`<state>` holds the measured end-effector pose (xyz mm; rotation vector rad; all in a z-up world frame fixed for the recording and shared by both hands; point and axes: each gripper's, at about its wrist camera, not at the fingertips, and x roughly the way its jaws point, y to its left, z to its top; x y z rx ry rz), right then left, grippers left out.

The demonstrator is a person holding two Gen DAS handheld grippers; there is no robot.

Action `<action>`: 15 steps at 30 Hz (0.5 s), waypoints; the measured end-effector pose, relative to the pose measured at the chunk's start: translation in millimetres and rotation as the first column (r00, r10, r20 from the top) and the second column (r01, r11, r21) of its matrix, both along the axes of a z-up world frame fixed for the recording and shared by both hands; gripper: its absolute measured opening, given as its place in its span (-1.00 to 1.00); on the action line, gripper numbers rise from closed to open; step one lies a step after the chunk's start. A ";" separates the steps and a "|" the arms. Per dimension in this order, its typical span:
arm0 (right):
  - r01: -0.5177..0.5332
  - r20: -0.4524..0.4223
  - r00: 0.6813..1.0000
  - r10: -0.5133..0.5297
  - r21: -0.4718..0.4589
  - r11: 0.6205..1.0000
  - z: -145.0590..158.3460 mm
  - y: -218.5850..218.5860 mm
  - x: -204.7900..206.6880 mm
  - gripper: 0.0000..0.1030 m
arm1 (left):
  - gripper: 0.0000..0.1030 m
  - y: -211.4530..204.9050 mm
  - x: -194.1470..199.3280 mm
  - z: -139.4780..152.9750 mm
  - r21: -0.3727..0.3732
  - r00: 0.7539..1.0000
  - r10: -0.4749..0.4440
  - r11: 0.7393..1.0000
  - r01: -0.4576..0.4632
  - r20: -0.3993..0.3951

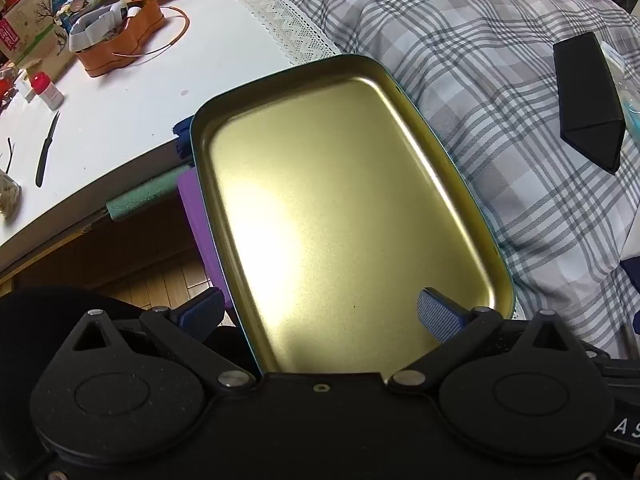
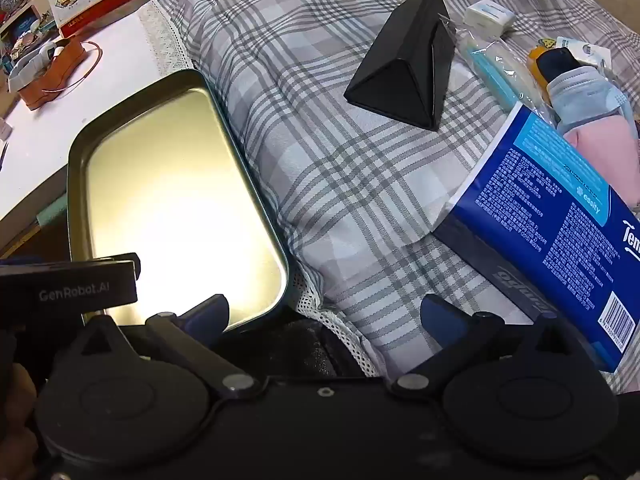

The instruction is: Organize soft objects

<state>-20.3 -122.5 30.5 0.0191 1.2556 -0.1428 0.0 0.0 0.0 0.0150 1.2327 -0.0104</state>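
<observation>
Hovering: left tongs low in the left wrist view, above the shallow rectangular gold-lined metal tin that fills mid-frame.
Left tongs state: spread wide, blue pads on either side of the tin's near end, pinching nothing.
Right tongs state: right tongs likewise spread and empty, over the grey plaid quilt at bottom centre of the right wrist view.
Tin: sits where the white desk meets the quilt, left of centre in the right wrist view; nothing inside it.
Soft things: a pale grey and pink folded cloth bundle and a dark sock-like item lie at the upper right of the right wrist view, well apart from the tin.
Nearby: a blue tissue pack at right, a black triangular case at upper centre.
Progress: by my judgement barely begun; nothing has been gathered, every soft item remains to be moved.
Hidden: the cloth bundle is cut off by the frame edge and partly behind the tissue pack; how many pieces it holds I cannot tell. The tin's near edge is covered by the left tongs' body.
</observation>
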 end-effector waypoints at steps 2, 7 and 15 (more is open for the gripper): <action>0.000 -0.001 1.000 0.000 -0.002 1.000 0.3 -0.2 0.2 0.98 | 0.93 0.0 -0.1 0.0 0.002 1.000 0.000 1.000 0.000 0.002; -0.001 -0.002 1.000 0.001 -0.005 1.000 1.6 -1.8 0.1 0.98 | 0.92 -0.7 -0.4 0.3 0.005 1.000 0.005 1.000 -0.005 0.008; 0.005 0.001 1.000 -0.005 -0.009 1.000 0.2 3.1 -1.4 0.98 | 0.92 1.0 -0.7 1.7 -0.001 1.000 -0.004 1.000 0.004 0.012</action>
